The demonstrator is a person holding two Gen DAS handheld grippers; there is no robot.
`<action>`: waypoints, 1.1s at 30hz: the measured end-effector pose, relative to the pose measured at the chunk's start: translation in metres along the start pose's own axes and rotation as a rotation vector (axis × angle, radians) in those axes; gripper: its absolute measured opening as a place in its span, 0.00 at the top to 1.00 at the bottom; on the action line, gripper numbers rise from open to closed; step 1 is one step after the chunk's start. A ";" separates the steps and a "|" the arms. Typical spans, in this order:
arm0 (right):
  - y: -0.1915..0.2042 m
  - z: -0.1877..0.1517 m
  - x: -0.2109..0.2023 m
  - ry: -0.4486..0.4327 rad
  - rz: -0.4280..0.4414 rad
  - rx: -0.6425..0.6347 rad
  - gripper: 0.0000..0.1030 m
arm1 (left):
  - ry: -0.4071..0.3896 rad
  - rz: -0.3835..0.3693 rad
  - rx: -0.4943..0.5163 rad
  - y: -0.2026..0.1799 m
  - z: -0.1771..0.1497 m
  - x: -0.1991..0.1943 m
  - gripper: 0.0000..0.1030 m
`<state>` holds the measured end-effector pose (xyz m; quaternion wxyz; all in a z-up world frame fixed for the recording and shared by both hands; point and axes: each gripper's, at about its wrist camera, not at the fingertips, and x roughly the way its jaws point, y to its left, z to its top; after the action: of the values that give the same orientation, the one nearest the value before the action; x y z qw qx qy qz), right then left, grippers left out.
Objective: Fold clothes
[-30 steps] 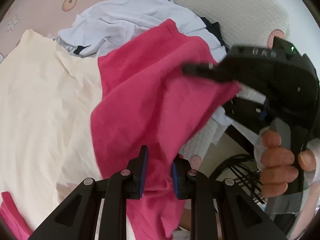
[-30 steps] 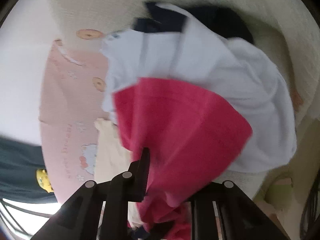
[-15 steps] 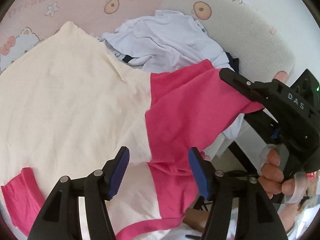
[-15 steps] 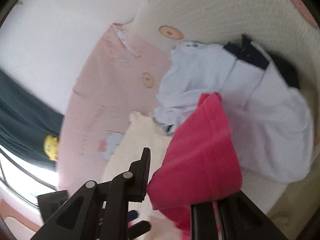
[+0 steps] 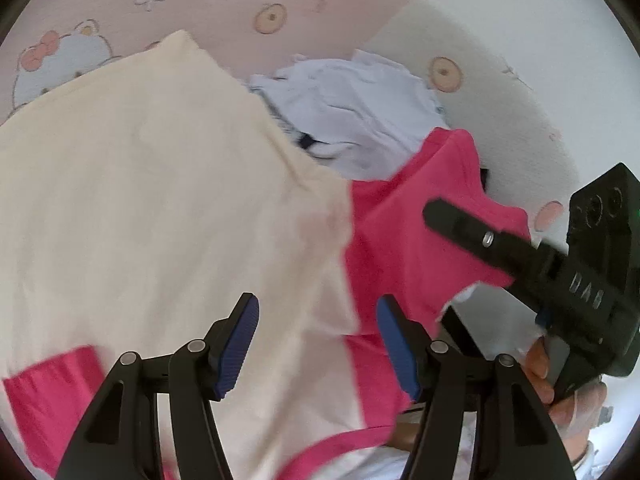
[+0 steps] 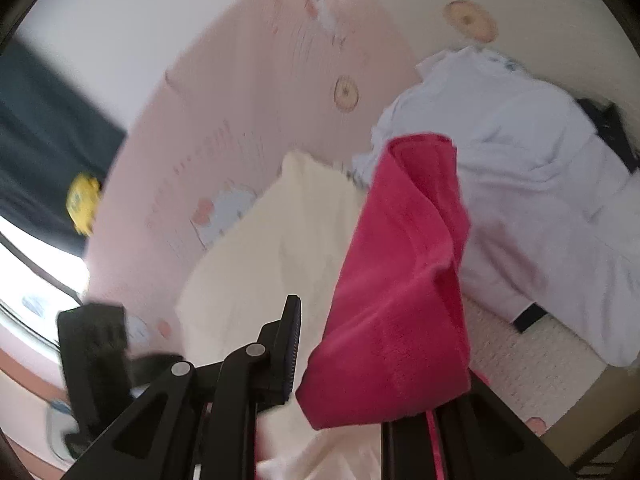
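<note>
Pink sleeve (image 6: 400, 280) pinched in right claw (image 6: 340, 364); left claw (image 5: 318, 344) empty.

garments: 1 cream-and-pink shirt (image 5: 168, 208) | 1 white shirt (image 5: 360, 120) | grippers: 2

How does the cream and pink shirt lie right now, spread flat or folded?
Mostly spread. The cream and pink shirt lies open across the bed, but its pink sleeve is lifted, pinched in the right gripper. The left gripper stands open.
</note>
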<state>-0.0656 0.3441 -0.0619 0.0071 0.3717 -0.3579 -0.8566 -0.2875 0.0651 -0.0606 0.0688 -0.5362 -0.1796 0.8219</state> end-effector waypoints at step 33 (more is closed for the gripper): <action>-0.001 -0.085 -0.014 0.082 -0.432 -0.063 0.28 | 0.165 -0.223 -0.431 0.066 -0.022 0.051 0.35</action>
<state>-0.0012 0.2969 -0.0931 -0.1506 0.4737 -0.2425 -0.8331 -0.2832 0.0243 -0.1367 0.0575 -0.5806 -0.4023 0.7055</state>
